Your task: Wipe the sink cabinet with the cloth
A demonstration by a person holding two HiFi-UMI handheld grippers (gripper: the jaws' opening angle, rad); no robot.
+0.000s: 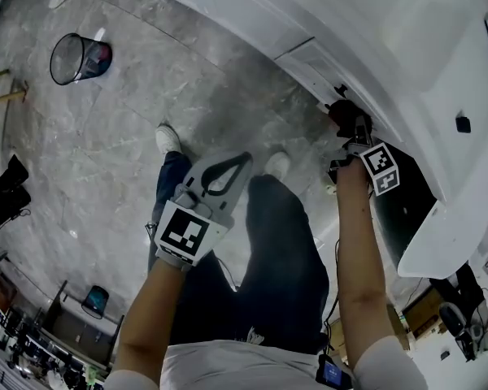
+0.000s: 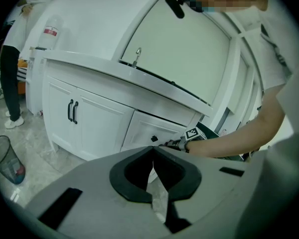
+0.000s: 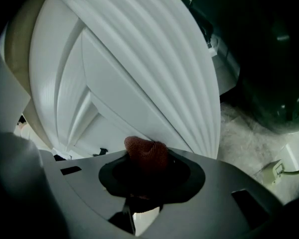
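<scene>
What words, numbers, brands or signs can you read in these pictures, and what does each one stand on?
No text can be read in any view.
On the white container, the red label: too blurred to read.
On the left marker cube and the right marker cube: black-and-white square patterns only, no letters or numbers.
On the reddish-brown cloth: no print shows.

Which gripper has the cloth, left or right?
The right gripper: its jaws clamp a reddish-brown cloth held up to the white cabinet. The left gripper hangs away from the cabinet, jaws together on nothing.
</scene>
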